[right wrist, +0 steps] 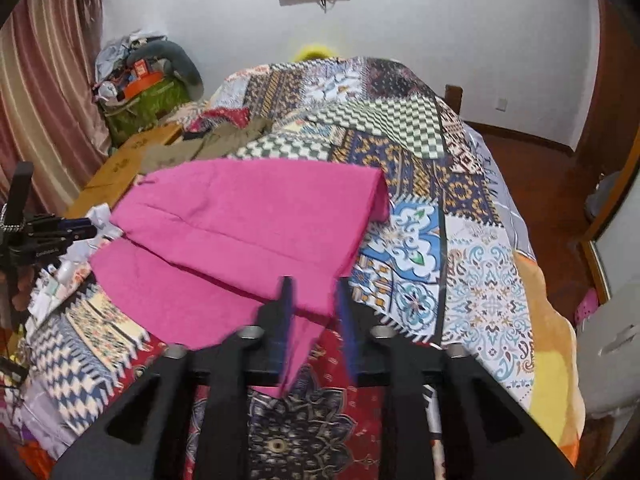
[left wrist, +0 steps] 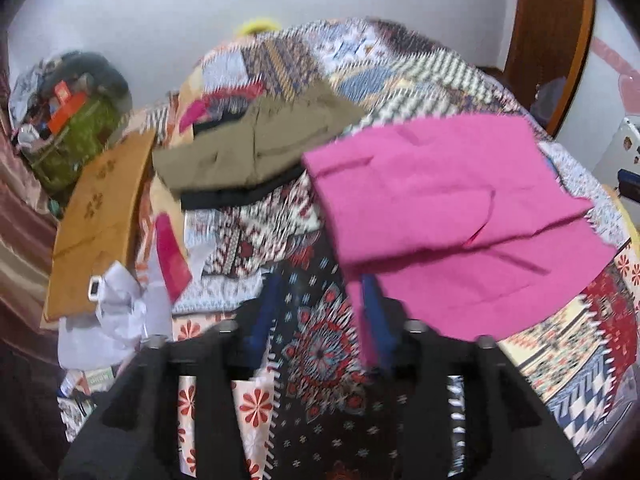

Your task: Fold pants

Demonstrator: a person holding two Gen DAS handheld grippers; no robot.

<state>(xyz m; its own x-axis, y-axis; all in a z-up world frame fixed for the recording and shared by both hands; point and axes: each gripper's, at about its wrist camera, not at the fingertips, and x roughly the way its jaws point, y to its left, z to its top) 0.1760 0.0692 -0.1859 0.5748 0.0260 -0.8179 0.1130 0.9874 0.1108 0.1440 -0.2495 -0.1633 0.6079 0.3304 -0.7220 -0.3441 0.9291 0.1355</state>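
pink pants (right wrist: 240, 232) lie folded on the patterned bed cover (right wrist: 460, 240), near the bed's front edge. left gripper (left wrist: 320, 304): jaws partly open, hem corner brushing the right one, nothing clamped. right gripper (right wrist: 316, 312): jaws partly open, a pink corner hanging between them, apparently not pinched. risk: withdrawing either gripper may snag these loose corners and drag the fold open. olive garment (left wrist: 256, 148) lies just behind.
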